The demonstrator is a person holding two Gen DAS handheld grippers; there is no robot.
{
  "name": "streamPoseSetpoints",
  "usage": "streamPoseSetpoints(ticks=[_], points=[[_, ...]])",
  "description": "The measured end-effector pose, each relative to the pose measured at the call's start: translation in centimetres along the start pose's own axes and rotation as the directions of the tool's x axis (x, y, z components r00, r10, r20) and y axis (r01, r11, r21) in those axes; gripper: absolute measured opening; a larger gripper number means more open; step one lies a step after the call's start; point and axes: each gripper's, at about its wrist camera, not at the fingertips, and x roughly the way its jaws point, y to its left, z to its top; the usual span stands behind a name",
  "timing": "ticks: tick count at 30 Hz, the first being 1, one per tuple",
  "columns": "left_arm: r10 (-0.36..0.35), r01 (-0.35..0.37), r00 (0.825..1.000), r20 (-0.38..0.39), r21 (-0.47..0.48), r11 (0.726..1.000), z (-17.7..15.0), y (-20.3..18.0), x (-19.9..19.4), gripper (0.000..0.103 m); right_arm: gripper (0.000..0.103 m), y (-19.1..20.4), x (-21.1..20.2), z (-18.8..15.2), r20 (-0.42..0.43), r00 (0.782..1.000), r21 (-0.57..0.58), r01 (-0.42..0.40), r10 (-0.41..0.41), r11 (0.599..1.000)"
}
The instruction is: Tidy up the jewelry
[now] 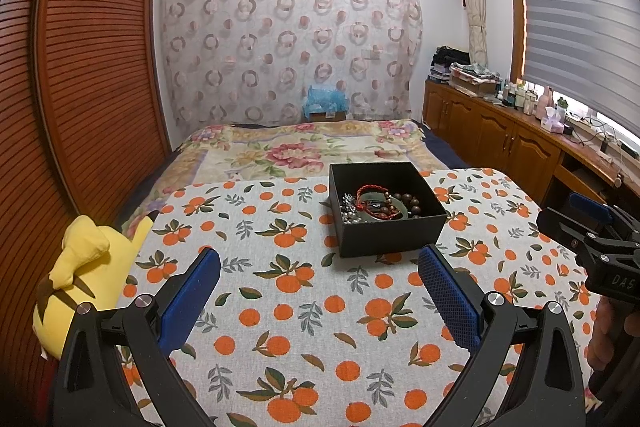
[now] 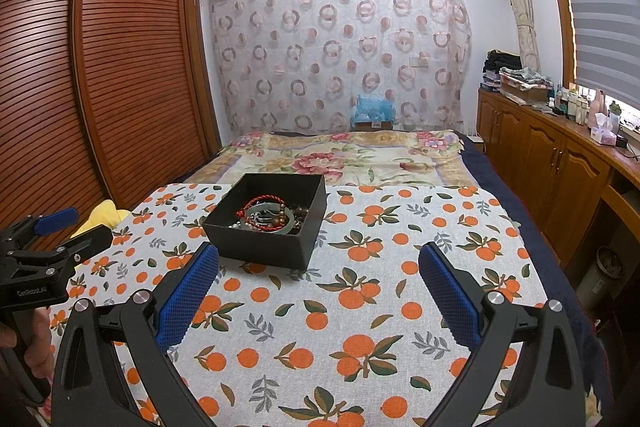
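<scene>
Far left stands a slatted wooden wardrobe, close along the bed's left side, little room there. A yellow plush toy sits against the left edge of the table, partly tucked beside the orange-print tablecloth. The left gripper hovers low over the near part of the cloth, blue fingers spread wide apart, nothing between them. Ahead of it the cloth is bare up to the black box, which sits toward the far middle of the table, near the back edge but not over it. Inside the box lies the jewelry: a red cord bracelet, dark wooden beads, a greenish bangle and silver beads, all tangled in a heap toward its near right corner. From the right wrist view the box is left of centre and the cloth to its right is open all the way to the right edge. The right gripper also hangs over the near cloth, jaws wide, empty, well apart from the box. Beyond the table is the floral bedspread. On the right runs a wooden cabinet, a narrow gap between it and the table.
</scene>
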Motion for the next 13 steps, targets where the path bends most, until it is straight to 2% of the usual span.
streamPoseSetpoints(ticks=[13], points=[[-0.002,0.002,1.000,-0.002,0.003,1.000,0.01,-0.16,-0.06,0.096,0.101,0.02,0.01,0.01,0.000,1.000,0.001,0.000,0.000,1.000]])
